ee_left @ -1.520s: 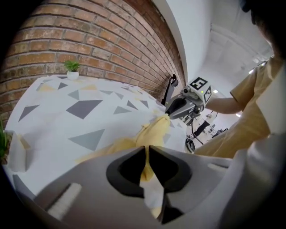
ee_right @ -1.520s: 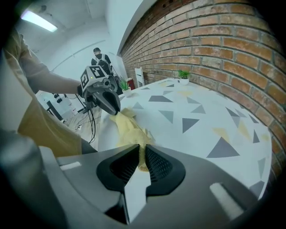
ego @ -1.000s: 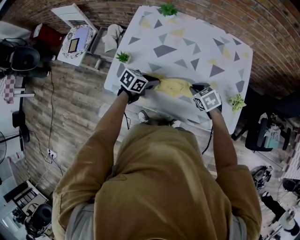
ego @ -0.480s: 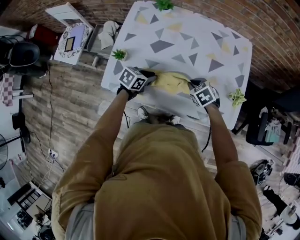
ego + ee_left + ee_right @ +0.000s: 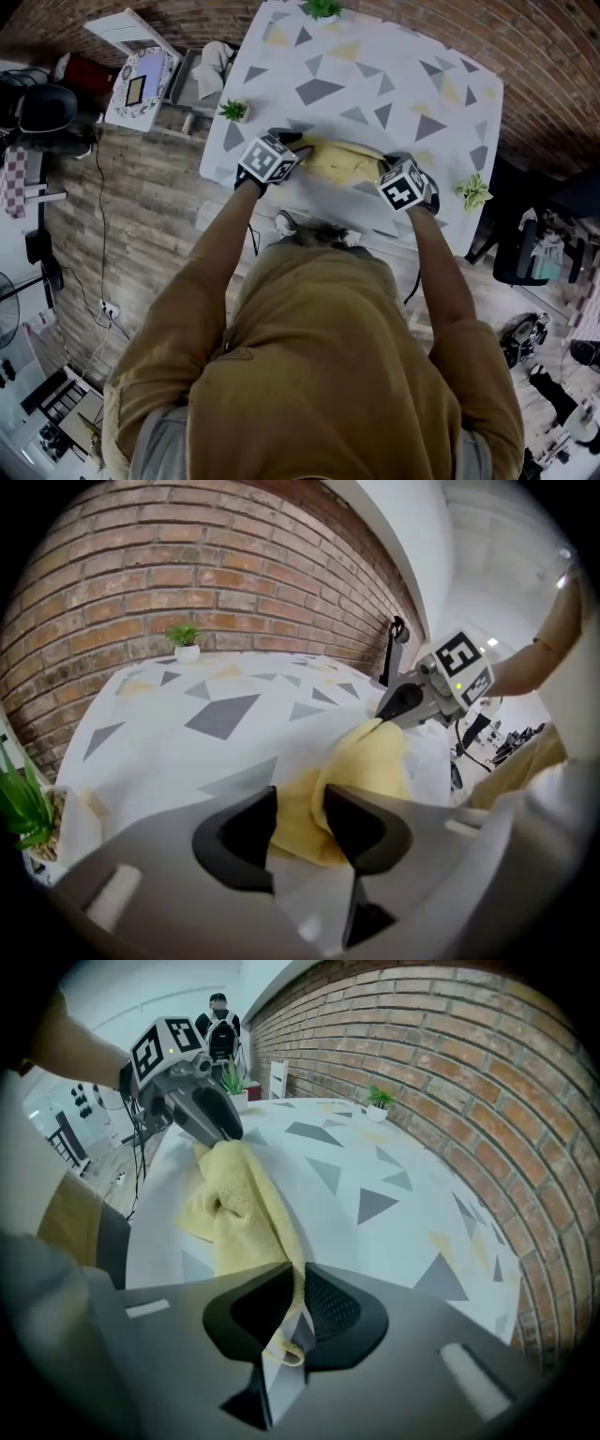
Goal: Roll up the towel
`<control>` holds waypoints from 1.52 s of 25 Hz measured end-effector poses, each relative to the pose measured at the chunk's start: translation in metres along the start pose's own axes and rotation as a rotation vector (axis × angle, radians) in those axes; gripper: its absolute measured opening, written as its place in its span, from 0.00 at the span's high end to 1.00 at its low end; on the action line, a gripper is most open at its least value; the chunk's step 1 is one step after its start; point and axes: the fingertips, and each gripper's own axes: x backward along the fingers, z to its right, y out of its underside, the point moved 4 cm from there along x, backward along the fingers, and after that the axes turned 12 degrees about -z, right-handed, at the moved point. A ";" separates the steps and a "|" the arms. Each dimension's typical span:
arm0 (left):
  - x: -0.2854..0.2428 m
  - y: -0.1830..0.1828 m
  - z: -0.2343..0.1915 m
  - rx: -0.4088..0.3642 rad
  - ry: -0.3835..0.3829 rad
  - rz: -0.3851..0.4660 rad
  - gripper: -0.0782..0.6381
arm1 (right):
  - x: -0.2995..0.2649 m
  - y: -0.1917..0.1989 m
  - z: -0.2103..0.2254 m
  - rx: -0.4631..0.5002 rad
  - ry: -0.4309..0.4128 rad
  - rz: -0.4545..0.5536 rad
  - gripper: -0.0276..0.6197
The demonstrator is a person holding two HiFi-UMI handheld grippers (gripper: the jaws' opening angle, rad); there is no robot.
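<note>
A yellow towel (image 5: 342, 161) lies bunched near the front edge of the table (image 5: 375, 56), which has a triangle-patterned cloth. My left gripper (image 5: 298, 145) is at the towel's left end. In the left gripper view its jaws (image 5: 300, 803) have just been opening and stand apart, with a fold of the towel (image 5: 370, 761) loose between them. My right gripper (image 5: 389, 164) is at the right end, shut on the towel's edge (image 5: 239, 1204). The cloth is pinched between its pads (image 5: 298, 1283). Each gripper shows in the other's view: the right gripper (image 5: 403, 700) and the left gripper (image 5: 211, 1115).
Small potted plants stand at the table's left edge (image 5: 232, 111), right edge (image 5: 474, 194) and far edge (image 5: 322, 7). A brick wall (image 5: 141, 564) runs behind the table. A patterned stool (image 5: 141, 80) and clutter sit on the wooden floor to the left.
Both grippers have drawn slightly closer together over the towel and a little farther up the table. The towel looks more bunched between them.
</note>
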 end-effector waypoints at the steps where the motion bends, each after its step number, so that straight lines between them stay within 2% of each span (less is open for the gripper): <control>1: -0.001 -0.001 -0.002 0.001 -0.006 -0.006 0.63 | -0.001 0.000 0.002 0.010 0.017 -0.005 0.89; 3: -0.002 -0.003 -0.004 -0.008 -0.009 -0.010 0.58 | -0.001 0.001 0.004 0.030 0.044 -0.013 0.89; 9: -0.005 -0.005 -0.005 -0.028 0.008 0.003 0.57 | -0.002 0.001 0.006 0.036 0.061 -0.007 0.89; 15: -0.002 -0.006 -0.007 0.007 0.014 0.035 0.57 | 0.008 0.007 0.010 -0.048 0.002 0.026 0.88; 18: 0.003 -0.006 -0.008 0.036 0.022 0.076 0.57 | 0.021 0.008 0.012 -0.055 -0.003 0.042 0.87; 22: 0.004 -0.002 -0.006 0.043 0.019 0.075 0.57 | 0.020 0.015 0.008 -0.067 -0.035 0.043 0.87; 28: -0.002 0.006 0.009 -0.014 0.045 0.036 0.57 | 0.021 0.025 -0.015 -0.011 -0.084 0.012 0.87; 38: -0.003 0.008 0.014 -0.048 0.053 0.012 0.57 | 0.011 0.041 -0.019 -0.077 -0.107 -0.023 0.87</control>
